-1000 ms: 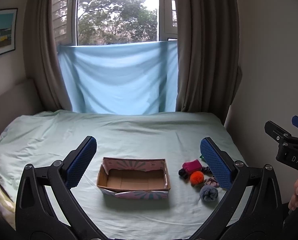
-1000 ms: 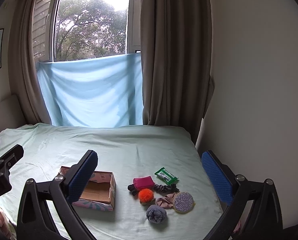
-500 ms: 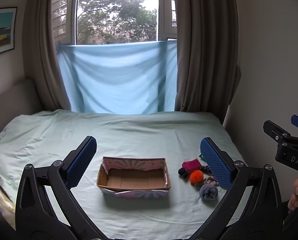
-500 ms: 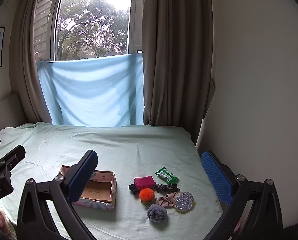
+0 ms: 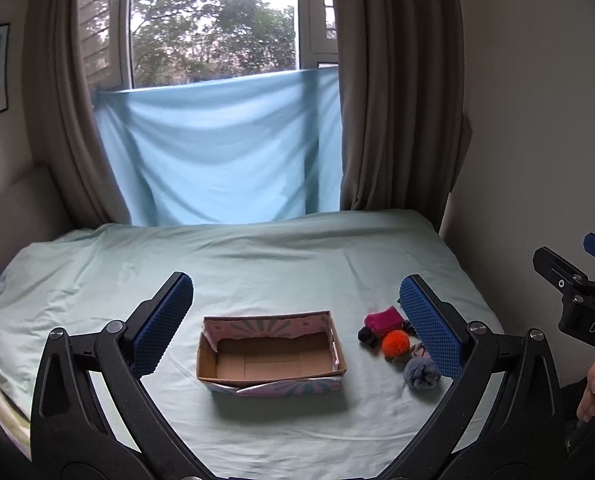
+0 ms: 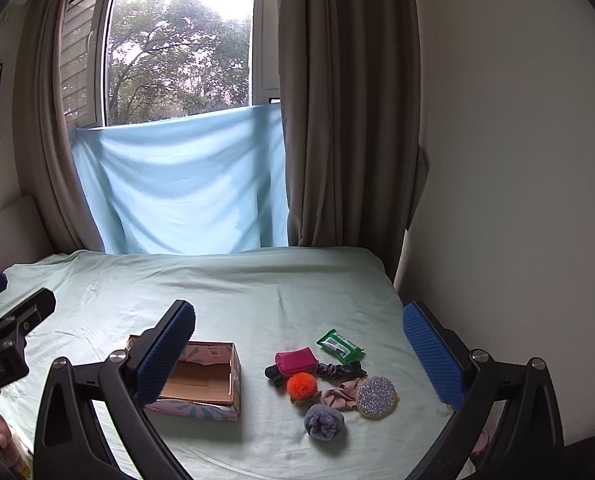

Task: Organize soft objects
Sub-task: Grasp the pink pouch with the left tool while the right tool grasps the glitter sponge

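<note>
An empty cardboard box (image 5: pixel 271 354) (image 6: pixel 201 382) sits on the pale green bed sheet. To its right lies a cluster of soft things: a magenta pouch (image 6: pixel 295 360), an orange pompom (image 6: pixel 301 385), a grey-blue sock ball (image 6: pixel 323 422), a dark scrunchie (image 6: pixel 341 370), a pink scrunchie (image 6: pixel 339 397), a glittery round pad (image 6: pixel 376 396) and a green packet (image 6: pixel 340 346). My left gripper (image 5: pixel 297 326) is open and empty above the box. My right gripper (image 6: pixel 297 350) is open and empty above the cluster.
The bed (image 5: pixel 257 264) fills the foreground, against a wall (image 6: pixel 517 200) on the right. Curtains (image 6: pixel 349 120) and a blue cloth (image 5: pixel 221 148) hang at the window behind. The right gripper's body shows at the left wrist view's right edge (image 5: pixel 577 296).
Both grippers have moved slightly closer to the bed, so the box and soft things sit a little lower in view. Nothing on the bed has moved.
</note>
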Demonstrator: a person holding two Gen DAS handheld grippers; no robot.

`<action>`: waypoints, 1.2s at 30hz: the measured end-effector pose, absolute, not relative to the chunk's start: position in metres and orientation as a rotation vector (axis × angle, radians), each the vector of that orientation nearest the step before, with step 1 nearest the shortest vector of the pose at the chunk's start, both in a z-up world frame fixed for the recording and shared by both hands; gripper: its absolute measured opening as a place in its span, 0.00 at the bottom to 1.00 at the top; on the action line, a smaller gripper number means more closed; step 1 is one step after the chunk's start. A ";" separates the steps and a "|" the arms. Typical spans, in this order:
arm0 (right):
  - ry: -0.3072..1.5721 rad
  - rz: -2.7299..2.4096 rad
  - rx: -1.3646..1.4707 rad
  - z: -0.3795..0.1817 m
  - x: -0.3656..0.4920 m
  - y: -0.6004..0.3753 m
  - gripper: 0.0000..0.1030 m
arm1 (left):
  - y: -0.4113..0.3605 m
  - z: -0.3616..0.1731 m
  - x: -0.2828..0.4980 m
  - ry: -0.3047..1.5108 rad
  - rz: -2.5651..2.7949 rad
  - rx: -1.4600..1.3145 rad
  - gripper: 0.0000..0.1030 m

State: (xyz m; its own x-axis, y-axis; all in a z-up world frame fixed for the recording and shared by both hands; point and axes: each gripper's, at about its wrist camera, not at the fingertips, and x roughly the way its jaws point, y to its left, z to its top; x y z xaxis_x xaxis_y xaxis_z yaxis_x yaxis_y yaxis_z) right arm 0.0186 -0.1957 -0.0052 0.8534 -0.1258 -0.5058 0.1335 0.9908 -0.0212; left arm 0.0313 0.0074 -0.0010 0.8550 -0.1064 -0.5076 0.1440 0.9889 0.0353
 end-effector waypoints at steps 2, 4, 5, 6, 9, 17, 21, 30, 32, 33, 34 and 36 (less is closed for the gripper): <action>0.549 -0.159 0.023 -0.011 0.019 -0.198 1.00 | 0.002 -0.008 0.047 0.560 -0.178 0.088 1.00; 0.577 -0.198 0.036 -0.020 0.021 -0.204 1.00 | -0.007 -0.021 0.067 0.596 -0.231 0.119 1.00; 0.592 -0.214 0.042 -0.026 0.022 -0.207 1.00 | -0.012 -0.027 0.075 0.611 -0.253 0.135 1.00; 0.613 -0.238 0.049 -0.033 0.024 -0.210 1.00 | -0.020 -0.036 0.085 0.630 -0.278 0.159 1.00; 0.655 -0.300 0.068 -0.054 0.026 -0.223 1.00 | -0.043 -0.064 0.113 0.682 -0.350 0.212 1.00; 0.750 -0.423 0.139 -0.128 0.046 -0.273 1.00 | -0.114 -0.156 0.181 0.819 -0.493 0.306 1.00; 0.788 -0.461 0.194 -0.169 0.063 -0.303 1.00 | -0.148 -0.203 0.213 0.878 -0.539 0.330 1.00; 0.897 -0.542 0.404 -0.278 0.104 -0.378 1.00 | -0.220 -0.318 0.292 1.061 -0.597 0.415 1.00; 0.928 -0.562 0.445 -0.301 0.114 -0.390 1.00 | -0.236 -0.340 0.306 1.087 -0.603 0.463 1.00; 0.938 -0.569 0.462 -0.311 0.118 -0.396 1.00 | -0.242 -0.349 0.312 1.097 -0.606 0.480 1.00; 0.948 -0.577 0.488 -0.323 0.123 -0.402 1.00 | -0.248 -0.359 0.319 1.108 -0.611 0.495 1.00; 0.958 -0.579 0.535 -0.339 0.129 -0.411 1.00 | -0.255 -0.373 0.328 1.128 -0.622 0.513 1.00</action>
